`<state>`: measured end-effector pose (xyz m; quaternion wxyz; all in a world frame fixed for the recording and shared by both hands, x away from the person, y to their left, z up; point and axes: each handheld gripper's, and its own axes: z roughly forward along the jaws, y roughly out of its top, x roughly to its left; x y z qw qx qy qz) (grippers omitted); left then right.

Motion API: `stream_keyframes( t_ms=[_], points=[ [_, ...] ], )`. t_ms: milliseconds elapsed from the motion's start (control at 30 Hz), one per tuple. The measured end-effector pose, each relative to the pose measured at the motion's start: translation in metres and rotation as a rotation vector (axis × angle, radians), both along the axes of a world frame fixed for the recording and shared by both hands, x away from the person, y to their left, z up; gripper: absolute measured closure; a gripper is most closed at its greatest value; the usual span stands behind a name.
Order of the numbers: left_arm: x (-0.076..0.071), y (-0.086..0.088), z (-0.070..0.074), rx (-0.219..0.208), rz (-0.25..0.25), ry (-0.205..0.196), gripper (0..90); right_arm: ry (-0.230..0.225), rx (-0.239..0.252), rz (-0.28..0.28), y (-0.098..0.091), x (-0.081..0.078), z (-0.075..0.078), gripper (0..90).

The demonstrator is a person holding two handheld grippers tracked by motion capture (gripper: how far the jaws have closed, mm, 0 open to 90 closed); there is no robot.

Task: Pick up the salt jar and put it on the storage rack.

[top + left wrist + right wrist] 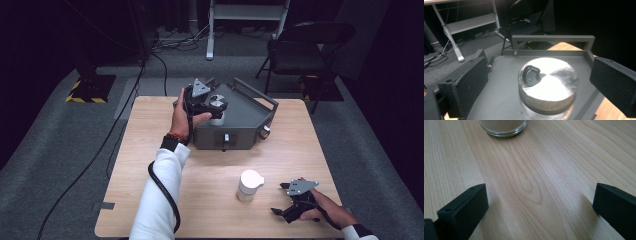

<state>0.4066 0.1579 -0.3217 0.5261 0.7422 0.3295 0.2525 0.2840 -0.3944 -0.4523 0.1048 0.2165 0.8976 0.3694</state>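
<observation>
A glass jar with a round silver lid (554, 82) stands on top of a dark grey metal box (245, 117) at the back of the wooden table (145, 165). My left gripper (541, 77) straddles the jar (217, 101) from the left, open, with both pads clear of the lid. At the front right my right gripper (279, 198) rests low on the table, open with nothing between its jaws (539, 205). A second jar with a white lid (249, 185) stands just left of it; its glass base (502, 127) holds something pale.
The grey box carries a raised bar handle (551, 38) at its far side and a knob (226, 137) on its front. Beyond the table are a folding chair (300, 50), a white desk leg (210, 35) and floor cables (165, 45).
</observation>
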Motion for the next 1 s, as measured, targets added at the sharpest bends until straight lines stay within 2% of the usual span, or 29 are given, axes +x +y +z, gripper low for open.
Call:
stream_keyframes(
  t_ms=[267,367,433,800,933,1000],
  points=[
    [-0.015,0.007,0.011,0.027,-0.019,-0.021,0.1,0.001,0.000,0.000,0.000,0.000,0.000,0.0],
    [-0.022,0.008,0.014,0.051,-0.010,-0.037,0.1,0.001,0.000,-0.001,0.000,0.000,0.000,0.0],
    [-0.025,0.012,0.015,0.048,-0.022,-0.031,0.0,0.001,-0.001,-0.001,0.000,0.000,0.000,0.0],
    [-0.051,0.027,0.013,0.096,-0.064,-0.048,0.0,0.001,-0.001,-0.005,0.001,-0.001,0.000,0.0],
    [-0.060,0.032,0.010,0.090,-0.086,-0.050,0.0,0.001,-0.001,-0.007,0.001,-0.001,0.000,0.0],
    [-0.063,0.033,0.009,0.102,-0.104,-0.050,0.0,0.001,-0.001,-0.007,0.001,-0.001,0.000,0.0]
  ],
)
